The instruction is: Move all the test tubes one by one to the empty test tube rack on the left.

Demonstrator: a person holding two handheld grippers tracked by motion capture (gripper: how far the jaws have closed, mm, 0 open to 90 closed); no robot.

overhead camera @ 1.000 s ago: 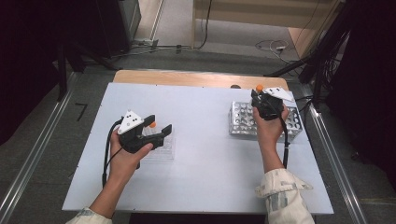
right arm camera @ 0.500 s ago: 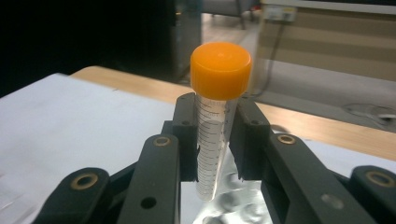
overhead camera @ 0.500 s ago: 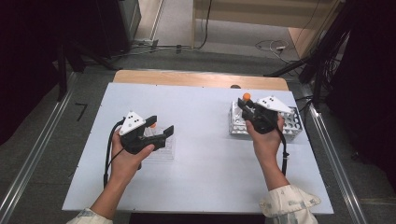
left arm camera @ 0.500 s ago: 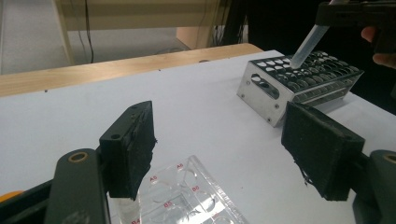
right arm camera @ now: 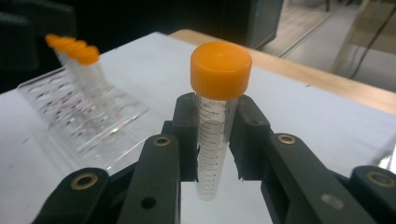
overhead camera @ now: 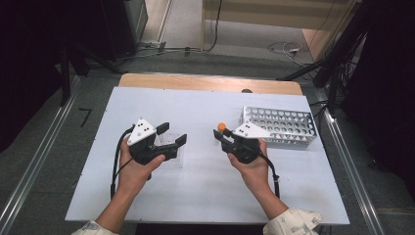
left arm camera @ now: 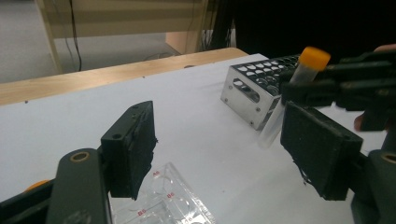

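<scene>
A clear tube with an orange cap [right arm camera: 215, 126] stands upright between the pads of my right gripper [right arm camera: 215, 140], which is shut on it. From above, that gripper [overhead camera: 219, 134] holds the tube [overhead camera: 221, 127] over the middle of the white board, left of the perforated metal rack [overhead camera: 280, 126]. My left gripper [overhead camera: 172, 134] hovers open over a clear plastic rack [overhead camera: 172, 159]. Its jaws have just closed a little, with nothing between them. In the left gripper view, the left gripper [left arm camera: 224, 154] faces the tube [left arm camera: 308, 65] and the metal rack [left arm camera: 247, 93].
The clear plastic rack [right arm camera: 88, 121] holds several orange-capped tubes [right arm camera: 77, 53] at its far end. The white board [overhead camera: 205, 196] lies on a wooden table whose edge [overhead camera: 210, 83] shows at the back. Metal rails run along both sides on the floor.
My right gripper has carried the tube leftward, away from above the metal rack toward the middle of the board. The left hand has stayed over the clear rack.
</scene>
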